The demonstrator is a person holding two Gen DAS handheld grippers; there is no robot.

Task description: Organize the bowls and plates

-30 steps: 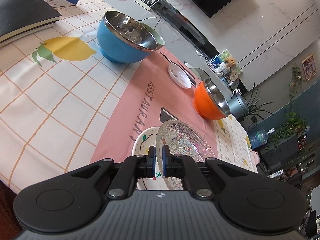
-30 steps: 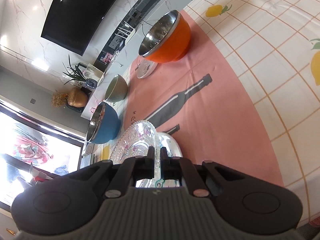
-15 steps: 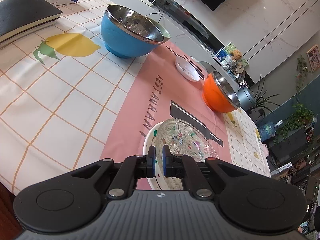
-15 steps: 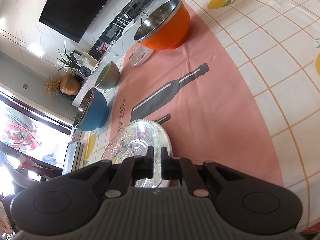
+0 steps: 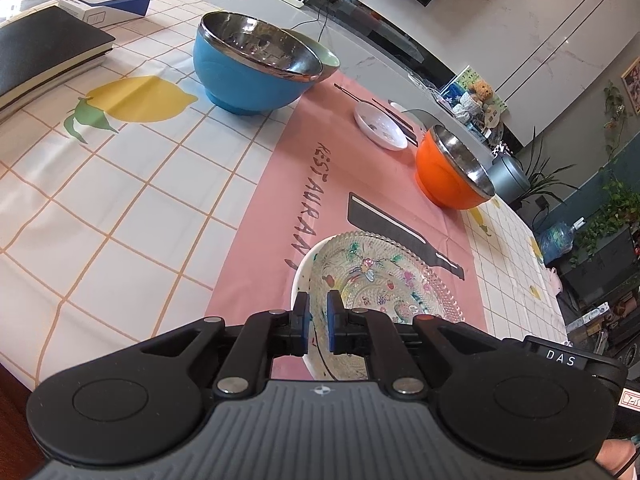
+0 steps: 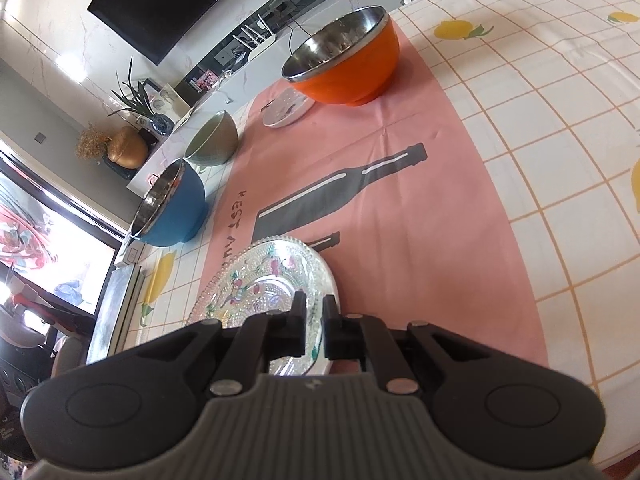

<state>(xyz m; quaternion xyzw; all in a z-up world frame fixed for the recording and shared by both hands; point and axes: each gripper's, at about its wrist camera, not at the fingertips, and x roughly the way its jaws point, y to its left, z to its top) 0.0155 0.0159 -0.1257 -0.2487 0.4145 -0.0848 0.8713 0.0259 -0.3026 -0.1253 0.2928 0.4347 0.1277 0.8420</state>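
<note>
A clear patterned glass plate (image 5: 384, 276) lies stacked on a white plate (image 5: 301, 276) on the pink cloth; it also shows in the right wrist view (image 6: 260, 280). My left gripper (image 5: 317, 322) has its fingers closed on the near rim of the stack. My right gripper (image 6: 314, 322) has its fingers closed on the opposite rim of the glass plate. A blue steel bowl (image 5: 252, 72), an orange steel bowl (image 5: 448, 176) and a small white dish (image 5: 380, 126) stand farther off.
A green bowl (image 6: 212, 140) sits behind the blue bowl (image 6: 172, 208). A black notebook (image 5: 36, 52) and a white and blue box (image 5: 104, 4) lie at the table's left end. The table edge runs close below both grippers.
The glass plate has come down from a tilt to lie flat on the white plate. Both grippers have lowered and levelled with it.
</note>
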